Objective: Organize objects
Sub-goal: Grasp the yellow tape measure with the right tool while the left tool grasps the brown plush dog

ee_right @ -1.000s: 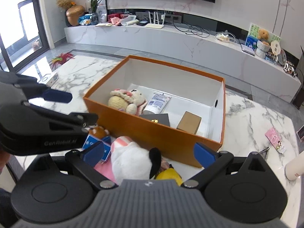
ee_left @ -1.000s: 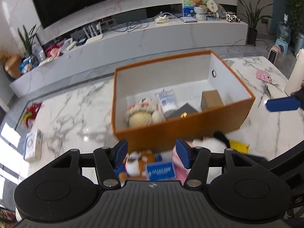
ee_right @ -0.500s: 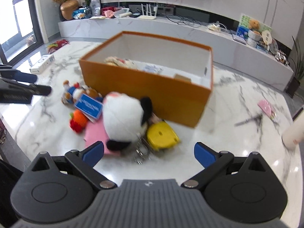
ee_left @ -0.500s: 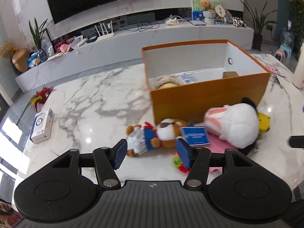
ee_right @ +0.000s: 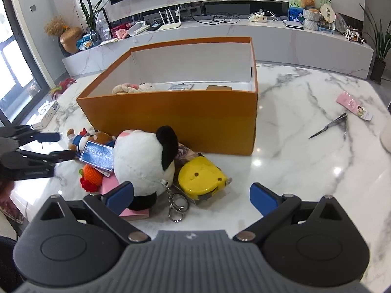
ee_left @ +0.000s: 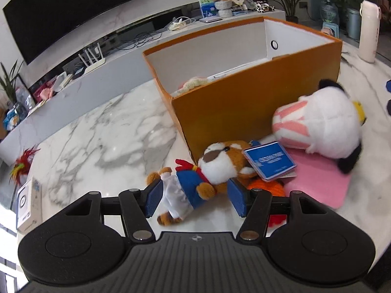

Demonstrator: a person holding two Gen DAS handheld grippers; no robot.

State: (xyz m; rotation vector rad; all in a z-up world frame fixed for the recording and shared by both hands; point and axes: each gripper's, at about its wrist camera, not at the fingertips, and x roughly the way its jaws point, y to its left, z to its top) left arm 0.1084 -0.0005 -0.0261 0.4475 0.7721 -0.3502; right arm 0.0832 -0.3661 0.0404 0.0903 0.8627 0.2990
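Observation:
A brown-and-white plush in blue clothes [ee_left: 195, 183] lies on the marble table in front of the orange box [ee_left: 244, 112]. My left gripper [ee_left: 195, 200] is open, its blue pads on either side of the plush's body without squeezing it. In the right wrist view the left gripper [ee_right: 66, 145] reaches in from the left toward that plush [ee_right: 92, 138]. My right gripper [ee_right: 191, 195] is wide open, low over the table. Just ahead of it are a white plush with black ears [ee_right: 144, 161], a keyring [ee_right: 177, 207] and a yellow tape measure [ee_right: 200, 175].
A blue tag [ee_left: 268, 161], an orange knitted toy [ee_left: 266, 185] and a pink pad [ee_left: 317, 183] lie by the plushes. The box [ee_right: 171, 122] holds a cream plush [ee_right: 132, 88] and small packages. Clippers [ee_right: 330, 127] and a pink packet [ee_right: 354, 105] lie at the right, a white carton [ee_left: 27, 200] at the left.
Both grippers have sunk toward the table and drawn back from the box, so I now face its side. The left pads have come down around the brown plush.

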